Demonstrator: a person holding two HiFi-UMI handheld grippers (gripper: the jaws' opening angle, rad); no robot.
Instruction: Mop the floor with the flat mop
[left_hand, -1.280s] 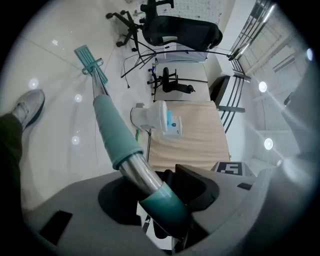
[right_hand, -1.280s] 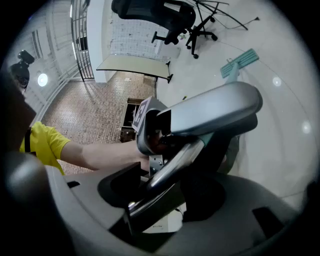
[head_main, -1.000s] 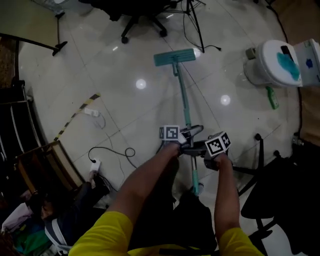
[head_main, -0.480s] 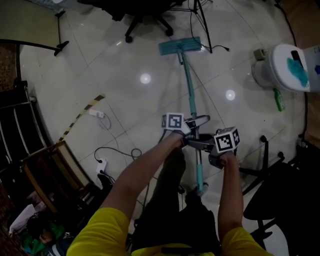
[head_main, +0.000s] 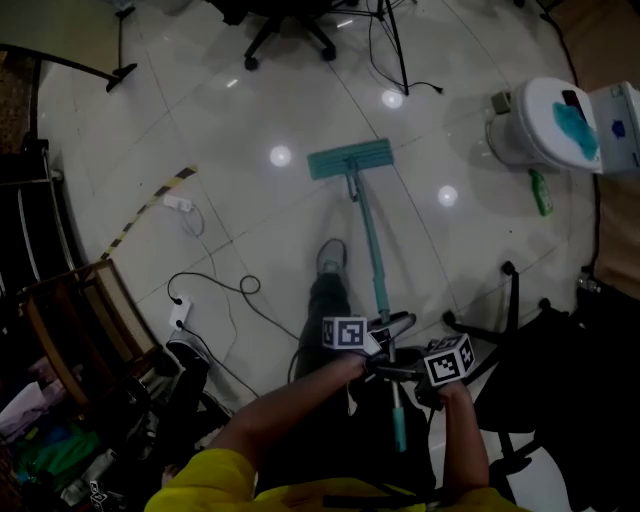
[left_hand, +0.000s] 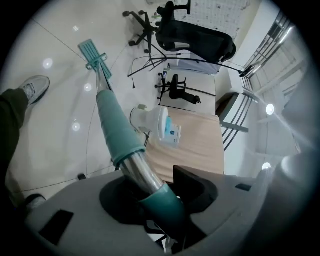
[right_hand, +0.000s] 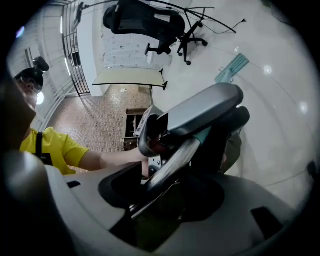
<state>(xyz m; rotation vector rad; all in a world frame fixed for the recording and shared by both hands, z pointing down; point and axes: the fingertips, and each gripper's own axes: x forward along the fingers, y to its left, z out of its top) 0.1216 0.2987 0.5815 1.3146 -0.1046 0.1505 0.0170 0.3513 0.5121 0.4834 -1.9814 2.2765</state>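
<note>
I hold the flat mop by its pole. The left gripper and right gripper both have their fingers clamped on it. The mop head lies flat on the tiled floor ahead of me. Mopping seems to be under way, but I can't tell how much floor is done.

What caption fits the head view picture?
Left hand-held gripper and right hand-held gripper clamp the flat mop, its pad on the tiled floor.
</note>
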